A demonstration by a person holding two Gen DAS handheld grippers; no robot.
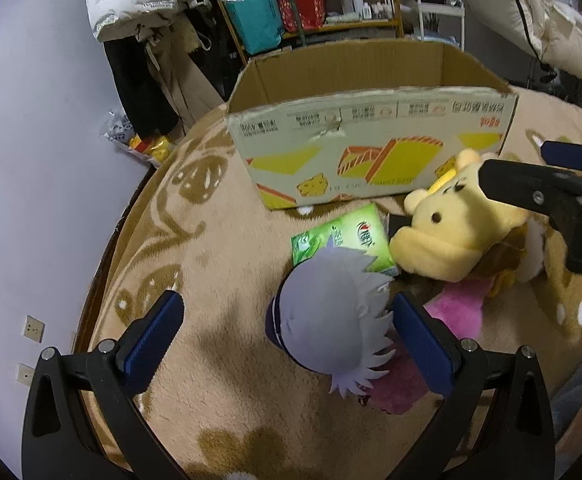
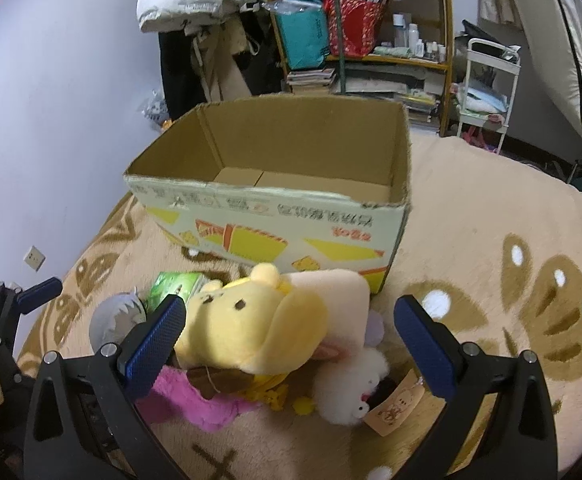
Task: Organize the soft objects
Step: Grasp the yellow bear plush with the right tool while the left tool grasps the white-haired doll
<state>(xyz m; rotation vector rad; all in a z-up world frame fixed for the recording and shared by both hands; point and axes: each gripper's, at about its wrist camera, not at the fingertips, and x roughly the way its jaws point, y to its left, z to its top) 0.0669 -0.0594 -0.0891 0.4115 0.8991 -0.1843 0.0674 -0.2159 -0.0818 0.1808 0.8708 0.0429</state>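
Left gripper (image 1: 287, 336) fingers spread wide around the grey spiky-haired plush (image 1: 327, 320), not pinching it; right gripper (image 2: 291, 332) fingers equally wide over the yellow bear plush (image 2: 259, 320). Both toys sit in a pile with a green packet (image 1: 343, 240) and pink plush (image 2: 187, 396) on the beige blanket (image 2: 491, 232), just before the open cardboard box (image 2: 275, 216).

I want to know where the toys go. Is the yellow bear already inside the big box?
No, the yellow bear lies on the blanket in front of the cardboard box, whose visible floor is bare.
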